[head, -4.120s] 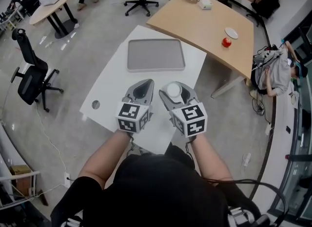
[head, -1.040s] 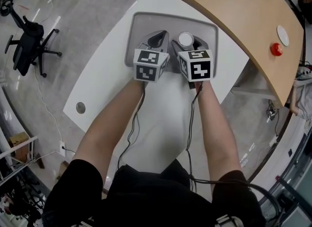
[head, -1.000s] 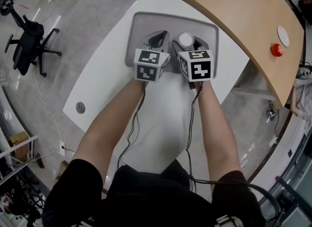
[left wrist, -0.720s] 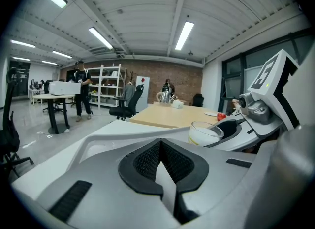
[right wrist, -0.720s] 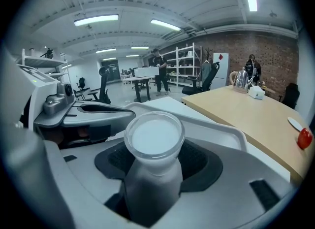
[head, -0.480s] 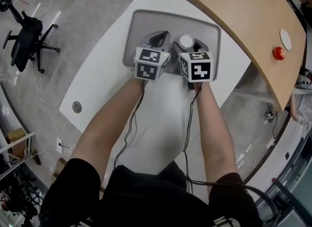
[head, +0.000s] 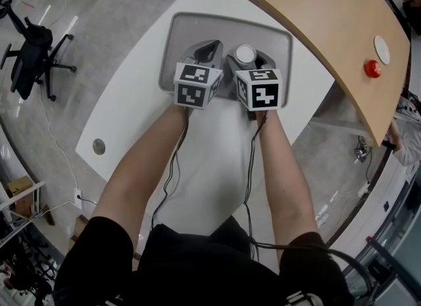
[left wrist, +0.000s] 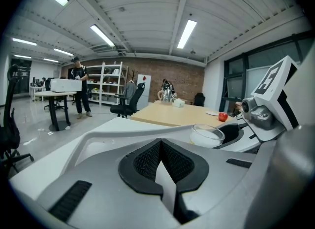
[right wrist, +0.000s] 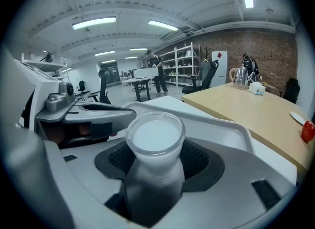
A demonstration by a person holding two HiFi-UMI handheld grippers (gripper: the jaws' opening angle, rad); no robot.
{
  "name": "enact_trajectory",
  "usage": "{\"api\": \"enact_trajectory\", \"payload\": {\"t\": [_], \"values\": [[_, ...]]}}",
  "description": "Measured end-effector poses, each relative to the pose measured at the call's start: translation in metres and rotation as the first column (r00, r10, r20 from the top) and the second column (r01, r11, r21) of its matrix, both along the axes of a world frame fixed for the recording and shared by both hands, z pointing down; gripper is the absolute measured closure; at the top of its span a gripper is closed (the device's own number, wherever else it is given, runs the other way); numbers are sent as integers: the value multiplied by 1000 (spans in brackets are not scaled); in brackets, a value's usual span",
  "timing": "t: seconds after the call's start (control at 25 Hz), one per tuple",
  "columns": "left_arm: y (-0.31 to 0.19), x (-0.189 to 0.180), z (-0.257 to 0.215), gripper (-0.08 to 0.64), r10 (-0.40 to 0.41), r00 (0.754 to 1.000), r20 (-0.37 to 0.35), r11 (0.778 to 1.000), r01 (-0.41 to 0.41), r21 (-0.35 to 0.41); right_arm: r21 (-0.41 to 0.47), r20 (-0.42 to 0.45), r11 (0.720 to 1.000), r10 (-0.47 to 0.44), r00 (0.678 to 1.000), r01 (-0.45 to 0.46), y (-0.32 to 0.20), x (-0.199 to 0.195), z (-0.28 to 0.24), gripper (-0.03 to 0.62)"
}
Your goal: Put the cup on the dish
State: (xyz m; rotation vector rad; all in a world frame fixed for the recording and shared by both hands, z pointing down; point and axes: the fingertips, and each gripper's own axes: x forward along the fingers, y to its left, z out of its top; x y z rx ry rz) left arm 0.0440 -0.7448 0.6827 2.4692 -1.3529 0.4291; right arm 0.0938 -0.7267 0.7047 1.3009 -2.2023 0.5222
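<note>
head view: the right gripper (head: 248,61) and the left gripper (head: 205,51) hang side by side over the near half of the grey dish (head: 197,20), which lies on the white counter (head: 214,166). 4 seconds ago both were at the counter's near end with the dish well ahead. over the last second they have barely shifted. the cup (head: 245,53) stands upright in the right gripper, so it is now above the dish.

left gripper view: its fingers (left wrist: 142,161) are pressed together with nothing between them. the cup shows just beside them, to the right.

right gripper view: its fingers (right wrist: 202,161) are clamped around the cup's lower body, frosted rim up and level, with the dish's far rim beyond. whether the base touches the dish is hidden. the carry looks finished. what is left, i judge, is to settle the cup and release it.
</note>
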Motion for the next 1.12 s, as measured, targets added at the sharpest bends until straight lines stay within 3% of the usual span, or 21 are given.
{"api": "enact_trajectory", "payload": {"t": [0.52,1.0,1.04,1.12], "values": [[10,2,-14,563,-2,1000,23,1000,1,11,89,5,996,8,1000,-8,3,8,-45,349],[62,-11,-120,563,26,999,-20,994,-24,108,263,82,963,31,996,-51,56,7,-164,352],[70,-12,-132,563,28,999,-27,993,-25,117,282,88,958,36,995,-59,64,8,-176,372],[85,-12,-159,563,34,998,-45,990,-28,138,329,99,940,57,993,-87,81,10,-203,471]]}}
